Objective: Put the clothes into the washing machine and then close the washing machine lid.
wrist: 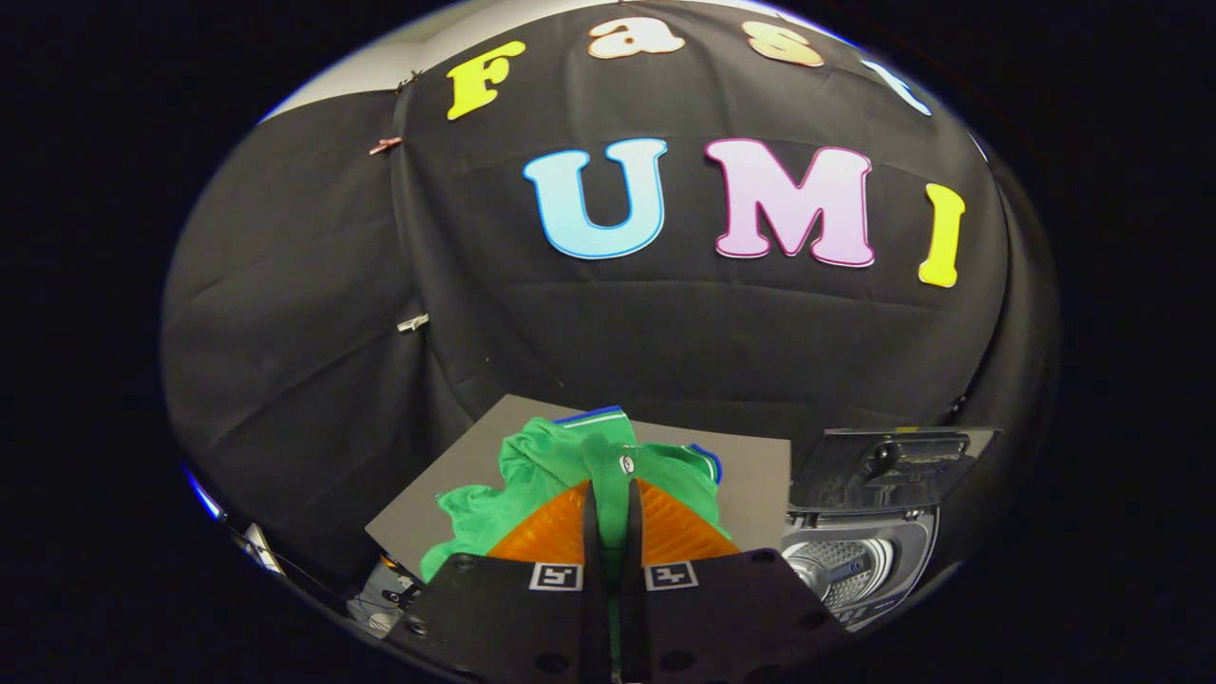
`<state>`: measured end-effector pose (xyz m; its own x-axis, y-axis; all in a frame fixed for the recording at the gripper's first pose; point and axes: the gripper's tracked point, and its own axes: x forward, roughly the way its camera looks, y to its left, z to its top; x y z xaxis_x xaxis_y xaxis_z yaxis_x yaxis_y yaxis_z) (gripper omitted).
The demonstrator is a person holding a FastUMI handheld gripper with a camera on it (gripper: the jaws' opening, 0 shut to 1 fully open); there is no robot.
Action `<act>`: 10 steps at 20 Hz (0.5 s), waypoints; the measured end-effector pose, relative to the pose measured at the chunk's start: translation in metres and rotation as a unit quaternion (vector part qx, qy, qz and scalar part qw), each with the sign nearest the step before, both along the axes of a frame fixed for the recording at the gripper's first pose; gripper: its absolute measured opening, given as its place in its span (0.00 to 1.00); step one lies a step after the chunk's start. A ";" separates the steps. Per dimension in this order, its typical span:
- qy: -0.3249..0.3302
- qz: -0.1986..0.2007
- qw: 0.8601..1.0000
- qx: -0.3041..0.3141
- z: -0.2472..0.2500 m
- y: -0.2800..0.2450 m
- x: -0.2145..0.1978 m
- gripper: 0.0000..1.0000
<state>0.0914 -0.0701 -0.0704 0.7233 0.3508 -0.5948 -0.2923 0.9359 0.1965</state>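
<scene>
In the gripper view, the green garment (556,465) is seen pinched between the nearly closed fingers of the claw (613,494), its folds hanging above the grey worktop (750,475). The washing machine (855,560) stands beside the worktop, lid (893,456) raised and drum exposed. Loading and lid-closing are judged still to be done.

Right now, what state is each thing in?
Hand-held gripper: fingers shut on the green shirt.
Green shirt: pinched, bunched up, above the grey board.
Washer: drum open.
Lid: raised.
</scene>
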 end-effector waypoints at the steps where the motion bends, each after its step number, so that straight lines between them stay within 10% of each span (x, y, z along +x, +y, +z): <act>1: 0.000 -0.003 1.000 -0.001 0.003 -0.012 0.000 0.09; 10: -0.048 -0.001 0.999 0.002 0.049 -0.117 -0.001 0.09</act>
